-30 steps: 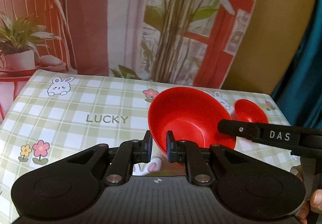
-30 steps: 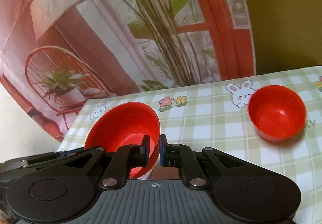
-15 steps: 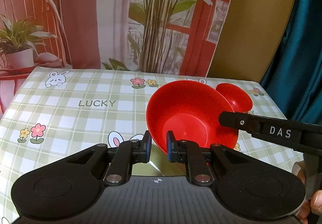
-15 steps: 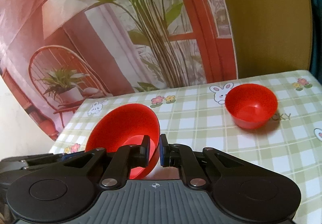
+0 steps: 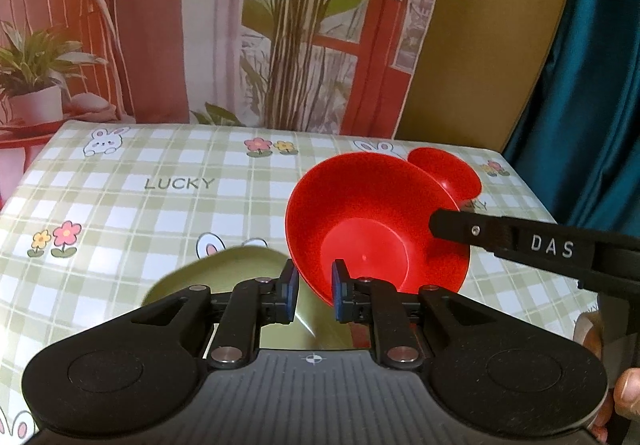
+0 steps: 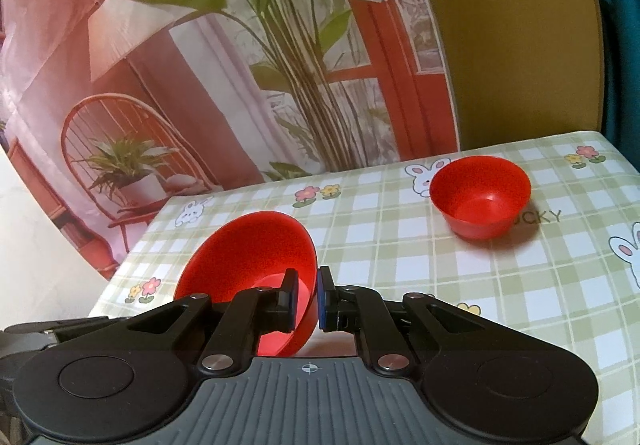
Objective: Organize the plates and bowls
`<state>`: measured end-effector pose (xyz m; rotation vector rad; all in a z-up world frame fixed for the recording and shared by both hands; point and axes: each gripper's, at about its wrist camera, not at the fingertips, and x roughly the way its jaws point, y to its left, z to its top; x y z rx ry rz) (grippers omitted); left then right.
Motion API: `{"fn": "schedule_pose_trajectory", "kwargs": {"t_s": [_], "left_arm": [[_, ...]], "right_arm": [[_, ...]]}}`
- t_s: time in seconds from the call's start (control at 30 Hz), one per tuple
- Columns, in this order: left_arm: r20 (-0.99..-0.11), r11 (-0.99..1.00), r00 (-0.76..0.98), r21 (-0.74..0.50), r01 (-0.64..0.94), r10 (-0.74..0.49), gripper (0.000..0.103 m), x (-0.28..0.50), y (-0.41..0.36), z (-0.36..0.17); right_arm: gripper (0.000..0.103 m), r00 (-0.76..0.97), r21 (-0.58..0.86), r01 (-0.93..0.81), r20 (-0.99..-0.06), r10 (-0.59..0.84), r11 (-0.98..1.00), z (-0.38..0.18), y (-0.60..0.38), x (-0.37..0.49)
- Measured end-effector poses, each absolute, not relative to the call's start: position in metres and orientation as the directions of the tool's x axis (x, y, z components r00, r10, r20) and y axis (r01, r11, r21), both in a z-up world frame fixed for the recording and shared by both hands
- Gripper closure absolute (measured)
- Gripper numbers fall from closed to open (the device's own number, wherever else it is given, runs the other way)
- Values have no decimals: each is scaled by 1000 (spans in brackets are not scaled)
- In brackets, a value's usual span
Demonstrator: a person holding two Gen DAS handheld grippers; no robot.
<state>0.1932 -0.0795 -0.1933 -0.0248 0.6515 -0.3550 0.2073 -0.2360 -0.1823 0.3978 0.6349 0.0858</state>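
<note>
Both grippers hold one large red bowl (image 5: 372,221), tilted above the table. My left gripper (image 5: 314,295) is shut on its near rim. My right gripper (image 6: 307,299) is shut on the opposite rim; the bowl also shows in the right wrist view (image 6: 252,257). The right gripper's finger (image 5: 520,241) reaches in from the right in the left wrist view. A yellow-green plate (image 5: 224,277) lies on the table under the left gripper, partly hidden. A smaller red bowl (image 6: 480,195) stands on the table at the far right, also seen behind the large bowl (image 5: 452,173).
The table has a green checked cloth (image 5: 140,213) with bunnies, flowers and "LUCKY". A printed backdrop stands behind its far edge. A teal curtain (image 5: 600,65) hangs to the right. The table's right edge is near the small bowl.
Both grippers have risen and drawn back with the large bowl. The yellow-green plate has come into view under the left gripper. The small bowl looks farther away.
</note>
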Motion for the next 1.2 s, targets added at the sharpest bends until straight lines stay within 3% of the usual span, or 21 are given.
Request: {"fn": "schedule_pose_trajectory", "kwargs": {"t_s": [1.2], "left_arm": [[-627,917,680,-156,368,-380,83,137,-87,-214]], "right_arm": [[93,777,407,77,-597,201,910,-210,-247,142]]}}
